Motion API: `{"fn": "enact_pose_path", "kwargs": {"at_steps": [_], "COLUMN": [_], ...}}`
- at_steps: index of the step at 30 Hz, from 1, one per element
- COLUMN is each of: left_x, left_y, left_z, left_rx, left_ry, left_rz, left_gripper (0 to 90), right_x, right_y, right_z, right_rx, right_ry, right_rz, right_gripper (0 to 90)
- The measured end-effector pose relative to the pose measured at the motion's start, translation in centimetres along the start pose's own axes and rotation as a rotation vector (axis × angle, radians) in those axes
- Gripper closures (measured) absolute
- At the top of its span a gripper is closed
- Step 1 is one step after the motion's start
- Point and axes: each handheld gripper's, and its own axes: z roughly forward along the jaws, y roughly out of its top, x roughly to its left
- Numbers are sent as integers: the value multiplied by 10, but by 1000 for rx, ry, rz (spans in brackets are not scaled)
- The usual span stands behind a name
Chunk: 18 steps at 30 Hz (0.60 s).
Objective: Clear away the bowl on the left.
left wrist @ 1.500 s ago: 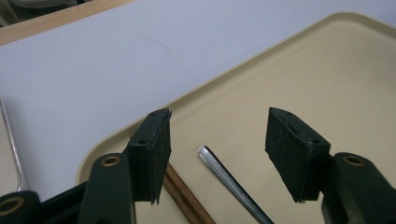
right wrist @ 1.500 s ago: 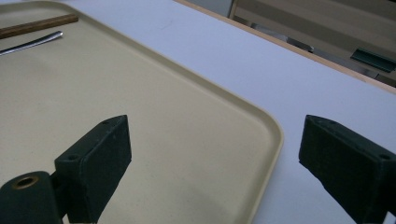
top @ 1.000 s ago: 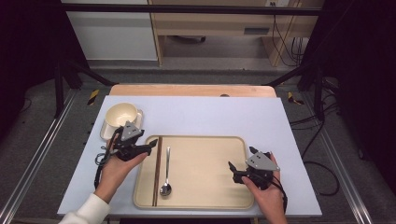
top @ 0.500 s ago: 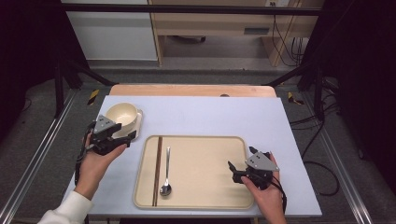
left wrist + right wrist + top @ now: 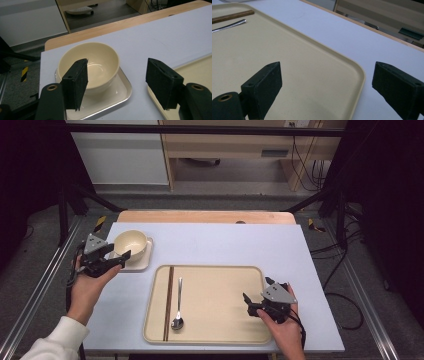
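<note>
Cream bowl (image 5: 131,243) on its small white tray (image 5: 142,264) sits near the table's (image 5: 225,242) far left corner, and the left gripper (image 5: 114,259) has swung there from the beige serving tray's (image 5: 255,275) left rim, jaws apart with nothing between them, seemingly lining up a grasp. Chopsticks (image 5: 168,300) and spoon (image 5: 178,304) lie along the serving tray's left side. The right gripper (image 5: 256,301) waits, jaws wide, over its right edge.

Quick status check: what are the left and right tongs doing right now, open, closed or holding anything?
Left tongs: open, empty, pointed at the cream ceramic bowl.
Right tongs: open, empty, over the corner of the beige plastic tray.
</note>
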Motion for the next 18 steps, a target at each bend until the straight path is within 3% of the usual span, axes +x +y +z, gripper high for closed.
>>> {"fn": "enact_pose_path", "kwargs": {"at_steps": [5,18], "left_x": [11,33], "left_y": [2,0], "left_z": [6,30], "left_rx": [-13,-13], "left_ry": [7,43], "left_rz": [-27,-47], "left_gripper": [343,335], "right_x": [-2,-2], "right_y": [0,1], "right_z": [-1,-2], "right_rx": [-11,-20], "right_ry": [0,2], "right_rz": [13,9], "right_gripper": [97,98]}}
